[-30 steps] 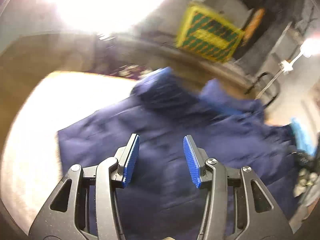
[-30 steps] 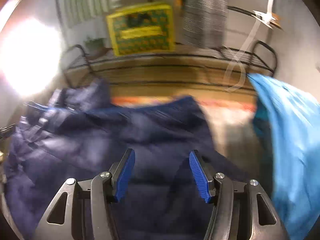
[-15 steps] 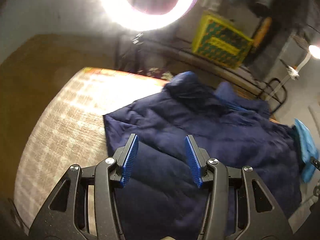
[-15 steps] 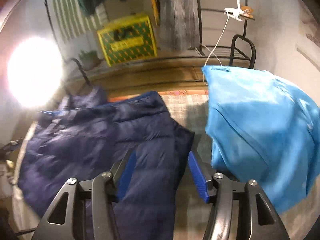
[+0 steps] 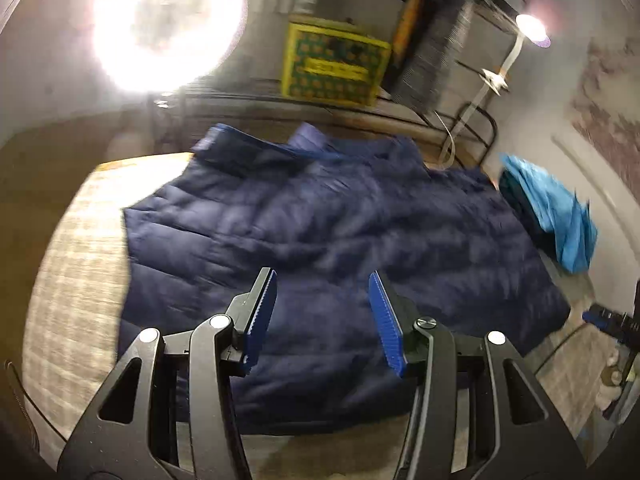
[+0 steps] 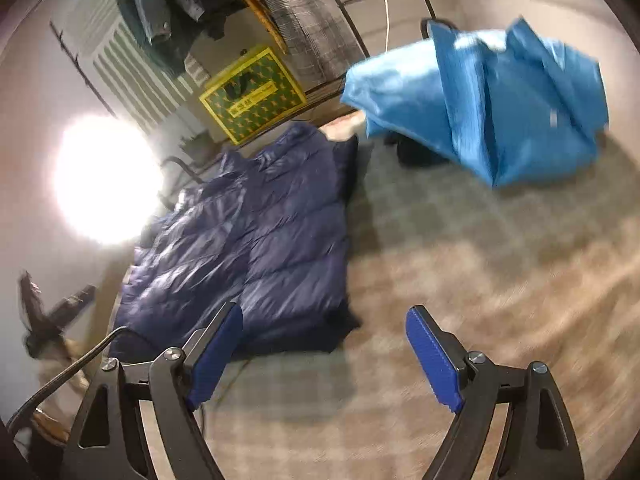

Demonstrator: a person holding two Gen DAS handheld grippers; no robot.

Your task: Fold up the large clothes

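A navy quilted puffer jacket [image 5: 320, 240] lies spread flat on a plaid-covered bed [image 5: 76, 264]. My left gripper [image 5: 322, 307] hangs above the jacket's near half, jaws apart, nothing between them. In the right wrist view the same jacket [image 6: 260, 248] lies to the left, and my right gripper [image 6: 325, 350] is over bare plaid bed cover [image 6: 480, 280] past the jacket's near corner; its jaws are opening, with nothing between them. A bright blue garment [image 6: 480, 100] lies bunched at the far right, also seen as blue cloth [image 5: 552, 216] beyond the jacket.
A ring light [image 5: 168, 24] glares at the bed's far side. A yellow patterned box [image 5: 332, 64] stands behind a metal bed rail [image 5: 472, 128]. Hanging clothes [image 6: 168, 4] and a clip lamp [image 5: 528, 28] are at the back. A cable [image 6: 72, 368] runs by the right gripper.
Both grippers pulled back from the jacket, so more of it and the bed cover shows. The right gripper swung right onto bare cover and its jaws widened. The blue garment now lies farther off.
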